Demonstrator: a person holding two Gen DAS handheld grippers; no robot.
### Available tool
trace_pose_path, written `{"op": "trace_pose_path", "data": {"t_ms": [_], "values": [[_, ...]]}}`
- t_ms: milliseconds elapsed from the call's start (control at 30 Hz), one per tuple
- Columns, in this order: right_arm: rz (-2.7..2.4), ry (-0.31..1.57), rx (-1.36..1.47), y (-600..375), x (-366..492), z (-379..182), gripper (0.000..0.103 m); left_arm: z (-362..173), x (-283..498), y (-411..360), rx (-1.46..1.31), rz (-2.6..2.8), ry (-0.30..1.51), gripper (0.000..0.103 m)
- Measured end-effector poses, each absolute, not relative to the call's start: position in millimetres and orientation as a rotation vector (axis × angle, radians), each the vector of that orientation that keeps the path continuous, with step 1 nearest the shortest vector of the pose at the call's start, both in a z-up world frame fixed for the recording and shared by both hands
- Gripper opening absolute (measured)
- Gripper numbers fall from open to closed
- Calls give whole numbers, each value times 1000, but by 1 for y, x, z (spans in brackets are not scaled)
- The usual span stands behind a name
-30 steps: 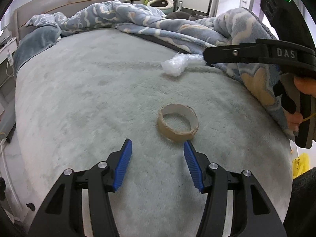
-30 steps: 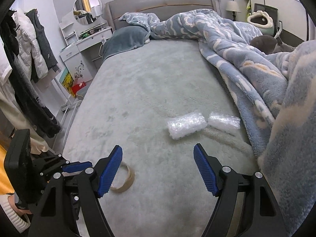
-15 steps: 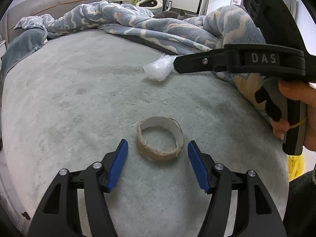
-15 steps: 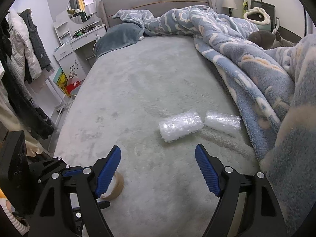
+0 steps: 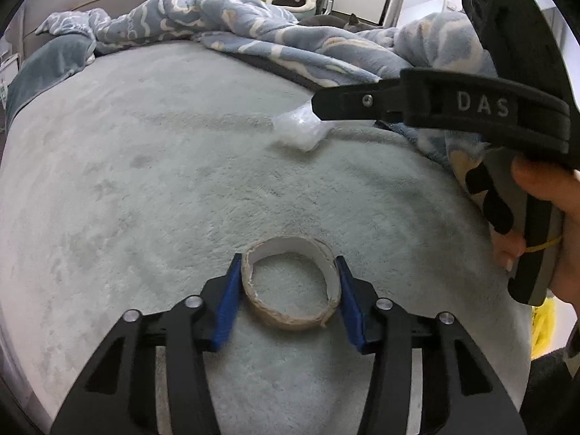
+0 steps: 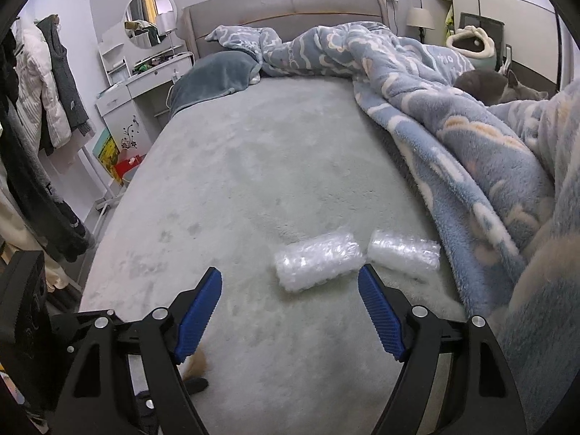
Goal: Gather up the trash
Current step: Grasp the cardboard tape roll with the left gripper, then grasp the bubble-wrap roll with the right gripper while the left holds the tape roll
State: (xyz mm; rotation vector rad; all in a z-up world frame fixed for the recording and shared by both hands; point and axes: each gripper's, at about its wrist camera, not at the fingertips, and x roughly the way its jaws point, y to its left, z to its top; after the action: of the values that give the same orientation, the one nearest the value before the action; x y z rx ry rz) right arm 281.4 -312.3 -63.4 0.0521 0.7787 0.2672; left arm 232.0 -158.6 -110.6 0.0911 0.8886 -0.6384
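L gripper (image 5: 288, 290) sits low on the grey-green bed cover (image 5: 163, 181), its jaws have just been closing w/ the empty cardboard tape ring (image 5: 291, 320) between them; both blue pads touch the ring's sides, ring lying flat on the cover. R gripper (image 6: 290, 308) hovers w/ jaws spread wide, nothing between. Just beyond its tips lie two bubble-wrap rolls: near roll (image 6: 319, 261), and far roll (image 6: 404, 253) just beside it to the right, near the edge of the blue blanket (image 6: 453, 137).
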Motion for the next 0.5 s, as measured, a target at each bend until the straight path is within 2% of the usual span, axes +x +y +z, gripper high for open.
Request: {"op": "trace_pose_path", "data": {"t_ms": [500], "values": [[259,767,52,-320,302,-75,79,-92,224,-130,47,-635,882,49]]}}
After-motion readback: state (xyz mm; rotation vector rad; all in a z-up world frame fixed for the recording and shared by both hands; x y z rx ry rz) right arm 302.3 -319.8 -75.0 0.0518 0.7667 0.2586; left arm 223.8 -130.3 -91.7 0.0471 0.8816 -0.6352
